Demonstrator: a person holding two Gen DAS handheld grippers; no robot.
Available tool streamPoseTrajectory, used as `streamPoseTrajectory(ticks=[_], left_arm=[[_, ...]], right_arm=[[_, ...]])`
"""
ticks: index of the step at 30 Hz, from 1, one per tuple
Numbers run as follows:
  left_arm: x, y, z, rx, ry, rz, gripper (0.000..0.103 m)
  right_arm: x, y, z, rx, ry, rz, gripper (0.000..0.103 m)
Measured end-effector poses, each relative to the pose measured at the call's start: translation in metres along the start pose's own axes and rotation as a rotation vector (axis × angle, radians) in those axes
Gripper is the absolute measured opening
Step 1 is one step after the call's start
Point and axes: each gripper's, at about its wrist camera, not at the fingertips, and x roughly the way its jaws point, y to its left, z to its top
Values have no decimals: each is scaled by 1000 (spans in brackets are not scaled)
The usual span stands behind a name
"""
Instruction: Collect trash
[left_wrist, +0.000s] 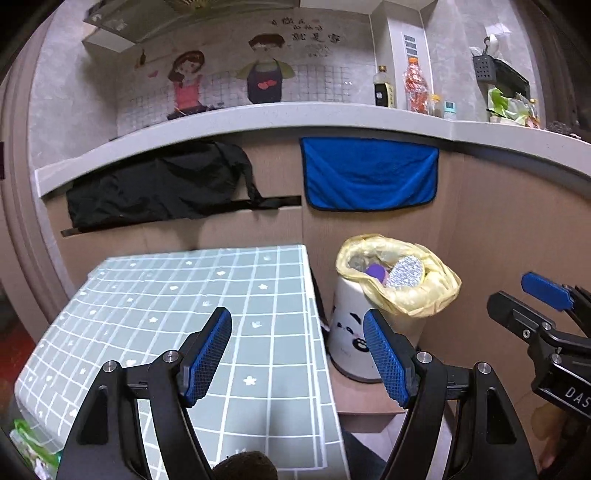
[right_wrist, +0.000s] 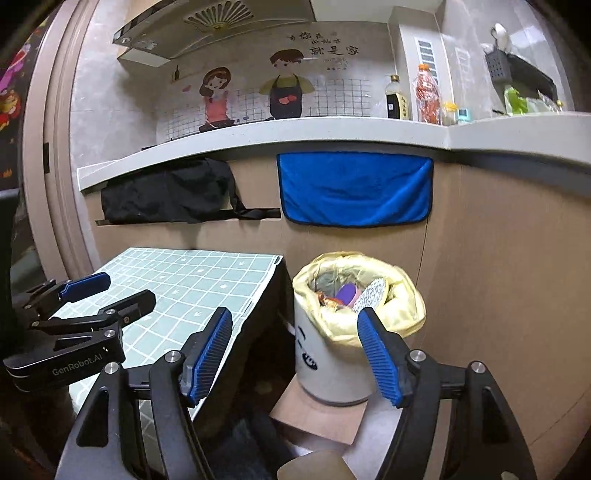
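Note:
A white bin (left_wrist: 345, 343) (right_wrist: 332, 369) lined with a yellow bag (left_wrist: 432, 291) (right_wrist: 402, 314) stands on the floor right of the table. Inside lie a purple piece (left_wrist: 376, 272) (right_wrist: 347, 293), a silver glittery piece (left_wrist: 406, 271) (right_wrist: 371, 291) and an orange wrapper (right_wrist: 327, 301). My left gripper (left_wrist: 297, 354) (right_wrist: 118, 291) hangs open over the table's right edge, nothing between its fingers. My right gripper (right_wrist: 295, 350) (left_wrist: 517, 291) is open and empty in front of the bin, to the right of the left one.
The table (left_wrist: 177, 295) (right_wrist: 192, 280) wears a green grid cloth. Behind it a cabinet front carries a black bag (left_wrist: 155, 184) and a blue towel (left_wrist: 369, 173) below a grey counter (left_wrist: 258, 114) with bottles (left_wrist: 415, 86). Brown cardboard (right_wrist: 321, 417) lies under the bin.

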Motion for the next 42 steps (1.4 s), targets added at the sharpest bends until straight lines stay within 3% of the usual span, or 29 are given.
streamPoseTrajectory(ticks=[5, 14, 26, 42], left_arm=[[-13, 8, -1, -28, -22, 48, 74], [-23, 14, -7, -51, -18, 52, 74], [-23, 13, -5, -50, -14, 20, 74], [-27, 11, -3, -30, -30, -7, 74]], right_arm=[[-7, 5, -7, 16, 4, 24, 68], [-10, 15, -10, 2, 7, 47, 68], [-22, 7, -5, 29, -35, -52, 70], [-26, -1, -2, 17, -54, -63, 70]])
